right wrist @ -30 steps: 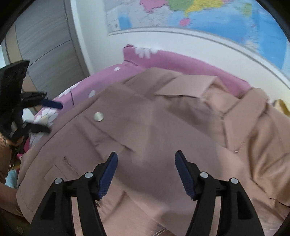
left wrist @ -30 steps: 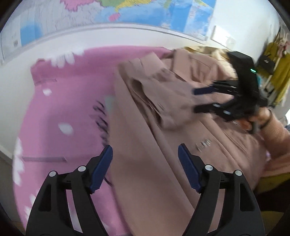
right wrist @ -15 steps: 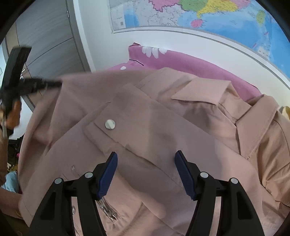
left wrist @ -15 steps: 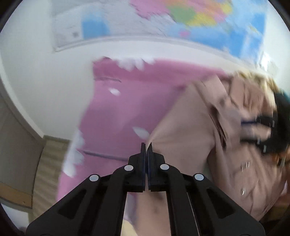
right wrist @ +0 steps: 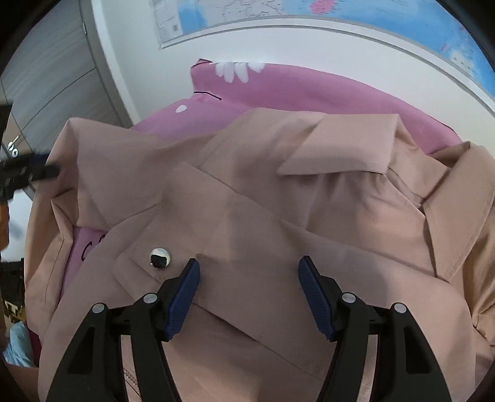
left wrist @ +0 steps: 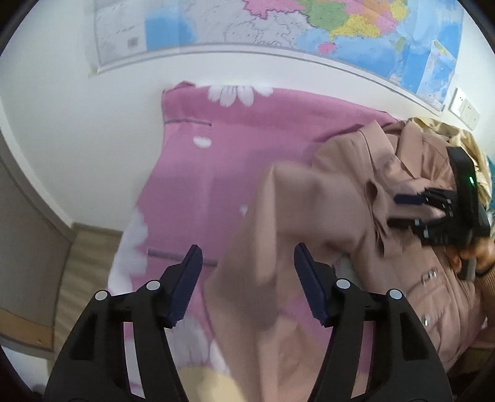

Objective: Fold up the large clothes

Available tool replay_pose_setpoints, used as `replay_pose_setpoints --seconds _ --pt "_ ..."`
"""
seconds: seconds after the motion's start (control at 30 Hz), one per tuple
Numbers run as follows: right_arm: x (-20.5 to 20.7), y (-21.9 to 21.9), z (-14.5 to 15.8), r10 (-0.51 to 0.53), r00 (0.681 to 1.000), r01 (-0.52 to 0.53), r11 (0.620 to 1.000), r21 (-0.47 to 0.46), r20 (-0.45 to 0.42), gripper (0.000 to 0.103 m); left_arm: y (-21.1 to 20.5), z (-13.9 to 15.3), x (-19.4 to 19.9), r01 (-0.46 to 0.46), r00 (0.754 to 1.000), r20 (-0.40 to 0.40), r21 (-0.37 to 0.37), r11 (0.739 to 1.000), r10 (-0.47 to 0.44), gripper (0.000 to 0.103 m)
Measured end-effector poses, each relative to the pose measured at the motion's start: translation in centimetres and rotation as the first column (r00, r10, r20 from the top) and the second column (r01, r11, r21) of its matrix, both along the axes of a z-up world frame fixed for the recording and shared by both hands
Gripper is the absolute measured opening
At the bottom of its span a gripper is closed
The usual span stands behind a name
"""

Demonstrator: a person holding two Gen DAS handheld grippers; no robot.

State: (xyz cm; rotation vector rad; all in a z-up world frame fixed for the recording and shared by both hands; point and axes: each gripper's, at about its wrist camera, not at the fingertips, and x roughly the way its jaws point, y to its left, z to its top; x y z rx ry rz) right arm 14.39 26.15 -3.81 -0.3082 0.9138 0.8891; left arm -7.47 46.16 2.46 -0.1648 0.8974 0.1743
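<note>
Left gripper (left wrist: 247,278): jaws are opening. A blurred fold of the tan coat (left wrist: 355,216) hangs in the gap between the blue pads (left wrist: 185,287); neither pad presses on the cloth, so nothing is gripped. In the right wrist view this same gripper (right wrist: 46,170) appears at the far left edge, its tips just beside the coat's left margin; whether they touch cannot be told.

Right gripper (right wrist: 247,290): jaws stand apart above the coat (right wrist: 278,216) with nothing clamped between the pads. It hovers over a flat flap of the garment. In the left wrist view it (left wrist: 399,210) is seen at the right, over the coat's upper part, held by a hand (left wrist: 473,256) in a tan cuff.

Coat: it lies spread on the pink bedsheet (left wrist: 216,160), toward the right of the bed, collar (right wrist: 340,145) at the far end near the wall. A silver snap button (right wrist: 160,257) sits on the flap just left of the right gripper's left pad. A patch of pink sheet with dark lettering shows through an opening at the near left in the right wrist view.

Surroundings: the sheet carries white flower prints (left wrist: 235,94). A wall map (left wrist: 278,27) hangs on the white wall beyond the bed. A grey cabinet (right wrist: 46,77) stands at the far left. Yellowish cloth (left wrist: 464,139) lies beyond the coat at the far right.
</note>
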Motion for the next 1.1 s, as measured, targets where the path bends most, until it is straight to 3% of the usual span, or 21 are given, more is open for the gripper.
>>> replay_pose_setpoints --seconds 0.07,0.1,0.13,0.17,0.2,0.23,0.37,0.53,0.63,0.7,0.77,0.8,0.83,0.9,1.0,1.07,1.1 --pt "-0.2 -0.3 0.3 -0.006 1.000 0.006 1.000 -0.001 -0.007 0.064 0.2 -1.1 -1.4 -0.009 1.000 -0.018 -0.005 1.000 0.009 0.072" --pt "-0.5 -0.5 0.6 -0.002 1.000 0.002 1.000 0.010 -0.017 0.064 0.3 -1.8 -1.8 -0.015 0.999 -0.034 0.000 1.000 0.015 0.072" --pt "-0.9 -0.7 1.1 0.008 1.000 -0.007 1.000 0.030 -0.025 0.064 0.4 -2.7 -2.1 -0.015 0.998 -0.066 -0.012 1.000 0.015 0.064" --pt "-1.7 -0.9 2.0 0.034 0.999 -0.032 0.997 0.068 -0.031 0.065 0.5 -3.5 -2.2 -0.011 0.996 -0.091 -0.032 0.999 0.008 0.052" --pt "-2.4 -0.8 2.5 0.058 0.998 -0.055 0.994 0.090 -0.034 0.066 0.5 -4.0 -2.2 0.001 0.994 -0.113 -0.064 0.998 -0.008 0.020" --pt "-3.6 -0.6 3.3 0.103 0.994 -0.098 0.988 0.115 -0.034 0.067 0.5 -4.1 -2.3 -0.001 0.993 -0.120 -0.075 0.997 -0.008 0.010" --pt "-10.2 1.7 5.7 0.339 0.941 -0.327 0.921 0.211 -0.021 0.077 -0.4 -1.3 -2.8 0.027 0.998 -0.049 -0.123 0.992 -0.034 0.007" --pt "-16.3 5.1 6.1 0.510 0.857 -0.457 0.819 0.347 -0.077 0.086 -3.1 3.1 -2.5 0.119 0.993 0.023 -0.164 0.979 -0.117 0.007" --pt "-18.0 6.9 5.9 0.516 0.851 -0.441 0.804 0.399 -0.100 0.087 -4.6 4.1 -1.8 0.155 0.988 0.029 -0.169 0.973 -0.152 0.007" --pt "-18.5 8.1 5.2 0.458 0.885 -0.394 0.832 0.391 -0.081 0.087 -5.8 4.3 -1.2 0.182 0.983 0.024 -0.158 0.971 -0.180 0.007" --pt "-18.4 9.0 4.2 0.380 0.922 -0.329 0.872 0.363 -0.076 0.078 -6.7 4.3 -0.7 0.197 0.980 0.017 -0.160 0.967 -0.196 0.007" --pt "-18.1 9.2 3.6 0.346 0.933 -0.291 0.886 0.361 -0.098 0.062 -7.0 4.3 -0.5 0.202 0.979 0.014 -0.161 0.966 -0.202 0.006" --pt "-17.7 9.1 3.2 0.341 0.931 -0.269 0.882 0.387 -0.129 0.036 -7.2 4.4 -0.3 0.201 0.979 0.006 -0.166 0.965 -0.203 0.007" --pt "-16.7 8.6 2.8 0.322 0.931 -0.234 0.888 0.397 -0.172 0.004 -7.5 4.7 -0.3 0.208 0.978 0.007 -0.168 0.964 -0.210 0.007" --pt "-15.7 5.7 4.8 0.365 0.916 -0.256 0.853 0.455 -0.167 0.003 -7.4 6.4 -0.5 0.228 0.973 0.065 -0.196 0.954 -0.220 0.010" --pt "-14.7 2.7 7.2 0.385 0.910 -0.265 0.823 0.502 -0.151 0.003 -7.6 8.2 -1.0 0.276 0.958 0.143 -0.231 0.933 -0.248 0.023" --pt "-14.1 1.0 8.5 0.383 0.914 -0.264 0.811 0.523 -0.133 0.003 -7.6 9.8 -1.4 0.320 0.939 0.212 -0.253 0.913 -0.271 0.031"
